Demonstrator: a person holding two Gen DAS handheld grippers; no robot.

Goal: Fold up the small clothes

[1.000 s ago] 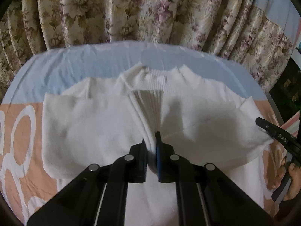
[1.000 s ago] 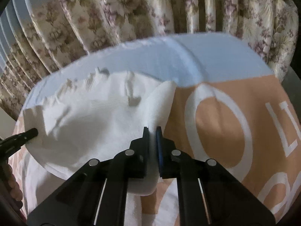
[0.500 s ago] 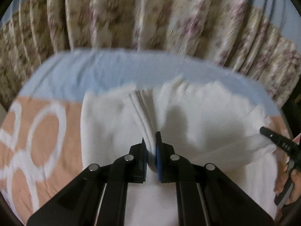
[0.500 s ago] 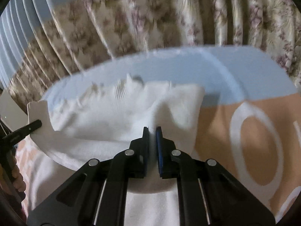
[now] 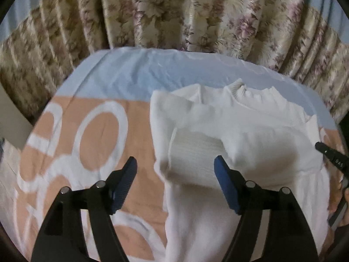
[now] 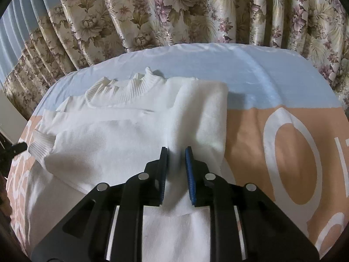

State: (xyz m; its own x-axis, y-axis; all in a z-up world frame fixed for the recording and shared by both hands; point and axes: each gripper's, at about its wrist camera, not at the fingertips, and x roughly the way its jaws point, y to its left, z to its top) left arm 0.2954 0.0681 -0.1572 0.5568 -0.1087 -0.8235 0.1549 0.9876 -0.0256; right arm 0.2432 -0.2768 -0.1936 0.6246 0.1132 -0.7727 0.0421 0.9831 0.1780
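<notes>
A white knit sweater (image 5: 250,131) lies on the bed with both sleeves folded in over its body. My left gripper (image 5: 175,167) is open, and its jaws are still opening wide. The ribbed cuff (image 5: 192,152) lies loose on the sweater between them, clear of both pads. In the right wrist view, the right gripper (image 6: 176,152) is opening, its jaws a little apart. A raised fold of the sweater's sleeve (image 6: 196,118) stands between them. The ribbed collar (image 6: 122,87) is at the far side. The left gripper's tip (image 6: 19,146) shows by the other cuff (image 6: 41,146).
The bedsheet (image 5: 98,135) is peach with white rings and a light blue band along its far side. Floral curtains (image 6: 196,11) hang close behind the bed. The right gripper's tip (image 5: 331,155) and the hand (image 5: 340,196) that holds it show at the right edge.
The left gripper carried the cuff across the sweater, then let it go and opened wide. The right gripper's jaws parted slightly, and its sleeve now lies over the body.
</notes>
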